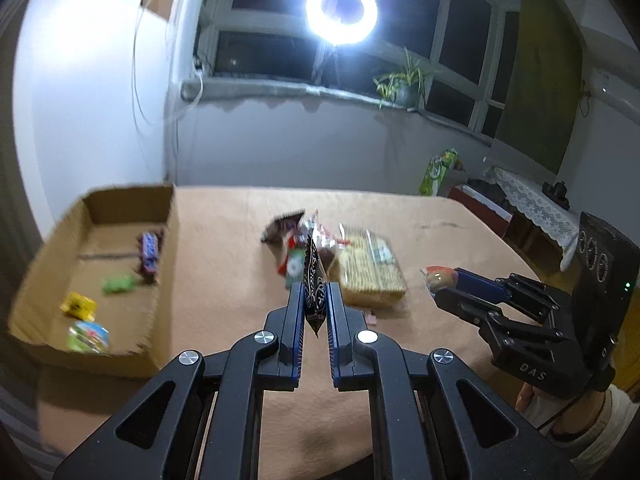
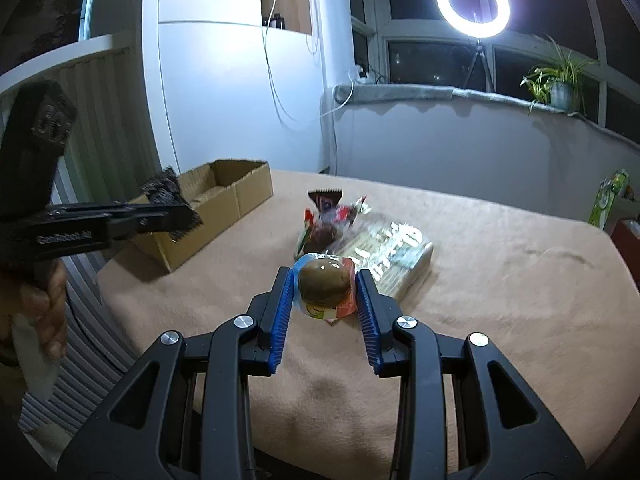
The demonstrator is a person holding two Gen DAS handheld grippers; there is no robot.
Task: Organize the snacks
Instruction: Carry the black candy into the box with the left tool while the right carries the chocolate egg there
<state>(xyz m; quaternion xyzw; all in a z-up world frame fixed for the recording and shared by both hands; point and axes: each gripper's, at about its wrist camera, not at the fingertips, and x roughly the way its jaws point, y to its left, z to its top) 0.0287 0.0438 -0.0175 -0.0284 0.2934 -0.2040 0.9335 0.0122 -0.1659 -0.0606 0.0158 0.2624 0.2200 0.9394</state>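
Note:
My left gripper (image 1: 314, 286) is shut on a thin black patterned sachet (image 1: 313, 280), held edge-up above the tan tablecloth (image 1: 224, 264). In the right wrist view that left gripper (image 2: 176, 216) hangs near the cardboard box (image 2: 252, 192) with the sachet (image 2: 166, 194) in it. My right gripper (image 2: 324, 276) is shut on a clear-wrapped brown egg snack (image 2: 324, 286), lifted off the cloth. It shows in the left wrist view as the right gripper (image 1: 442, 286) with the egg snack (image 1: 440, 276). A snack pile (image 1: 298, 236) lies mid-table beside a cracker pack (image 1: 372, 276).
The open box (image 1: 164, 292) stands at the table's left and holds a chocolate bar (image 1: 150, 254), a green sweet (image 1: 118, 283), a yellow packet (image 1: 78, 306) and a round green packet (image 1: 88, 336). A ring light (image 2: 472, 2) and a potted plant (image 2: 558, 80) stand by the window.

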